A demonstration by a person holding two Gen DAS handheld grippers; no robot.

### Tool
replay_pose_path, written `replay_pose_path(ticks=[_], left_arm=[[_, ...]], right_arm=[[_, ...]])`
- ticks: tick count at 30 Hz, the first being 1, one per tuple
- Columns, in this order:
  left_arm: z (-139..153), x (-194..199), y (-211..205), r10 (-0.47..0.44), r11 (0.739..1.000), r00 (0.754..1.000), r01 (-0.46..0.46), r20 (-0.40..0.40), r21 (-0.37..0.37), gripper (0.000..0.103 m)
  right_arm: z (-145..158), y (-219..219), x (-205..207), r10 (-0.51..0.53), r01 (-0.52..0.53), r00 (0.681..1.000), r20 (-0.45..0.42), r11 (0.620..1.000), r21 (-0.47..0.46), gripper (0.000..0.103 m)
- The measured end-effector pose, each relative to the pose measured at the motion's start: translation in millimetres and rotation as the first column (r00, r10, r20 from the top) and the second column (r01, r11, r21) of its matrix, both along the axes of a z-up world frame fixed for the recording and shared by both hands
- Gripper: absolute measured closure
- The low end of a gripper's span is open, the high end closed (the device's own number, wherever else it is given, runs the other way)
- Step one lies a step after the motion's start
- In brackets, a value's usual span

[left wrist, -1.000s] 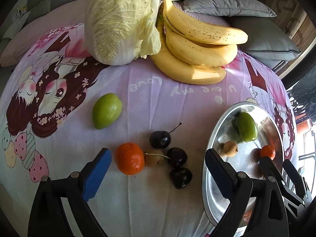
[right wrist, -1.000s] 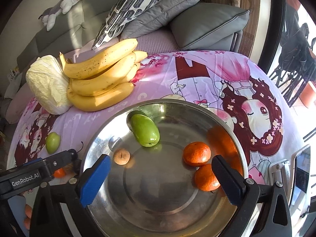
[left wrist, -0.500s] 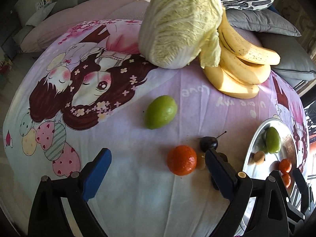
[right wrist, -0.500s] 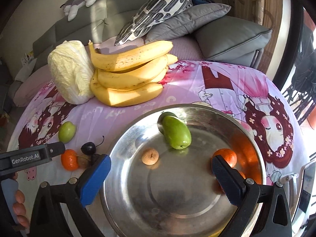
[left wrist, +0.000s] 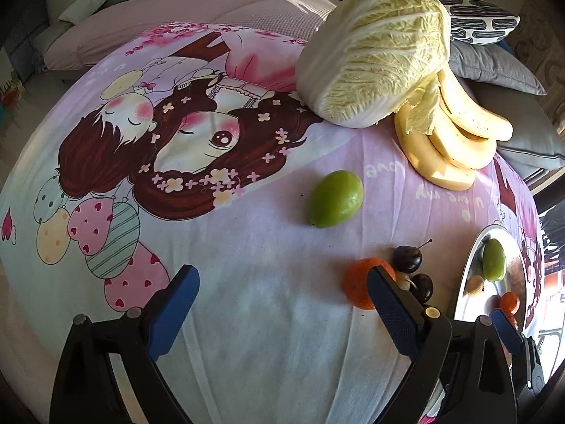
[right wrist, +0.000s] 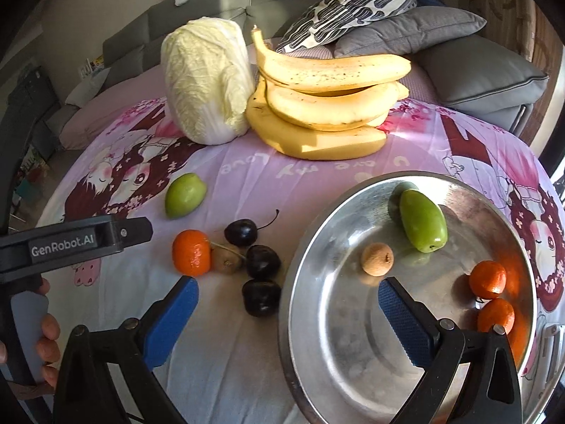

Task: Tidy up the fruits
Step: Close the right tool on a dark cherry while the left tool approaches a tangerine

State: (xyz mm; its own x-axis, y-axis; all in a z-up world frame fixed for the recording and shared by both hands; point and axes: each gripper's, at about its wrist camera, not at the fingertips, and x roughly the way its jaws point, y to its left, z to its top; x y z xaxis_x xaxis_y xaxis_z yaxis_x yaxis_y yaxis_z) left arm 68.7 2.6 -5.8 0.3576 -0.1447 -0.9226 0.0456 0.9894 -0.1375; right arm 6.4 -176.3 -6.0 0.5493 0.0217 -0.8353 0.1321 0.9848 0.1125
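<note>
Left gripper point(left wrist: 282, 295) and right gripper point(right wrist: 287, 298) jaws stood wide apart (both empty); tangerine point(right wrist: 191, 252) beside metal bowl point(right wrist: 293, 275).

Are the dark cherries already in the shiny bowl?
No, the three cherries lie on the cloth beside the metal bowl, which holds only a green fruit, a small brown fruit and two tangerines.

Steel bowl point(right wrist: 307, 247) at lower right, holding a green fruit point(right wrist: 423, 225), a brown longan point(right wrist: 377, 259), two tangerines point(right wrist: 487, 280). Left of it on cloth: tangerine point(right wrist: 191, 252), three dark cherries point(right wrist: 263, 262), green fruit point(right wrist: 185, 195).
</note>
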Motion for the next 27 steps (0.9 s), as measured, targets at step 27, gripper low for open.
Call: replay_pose_path(ticks=[27], left_arm=[[-23,5,8,-0.01,0.986,0.99,-0.013,-0.14,-0.165,0.007]], right_arm=[[-1,25,2,0.053,-0.052,0.998,0.037,0.998,-0.037,0.009]])
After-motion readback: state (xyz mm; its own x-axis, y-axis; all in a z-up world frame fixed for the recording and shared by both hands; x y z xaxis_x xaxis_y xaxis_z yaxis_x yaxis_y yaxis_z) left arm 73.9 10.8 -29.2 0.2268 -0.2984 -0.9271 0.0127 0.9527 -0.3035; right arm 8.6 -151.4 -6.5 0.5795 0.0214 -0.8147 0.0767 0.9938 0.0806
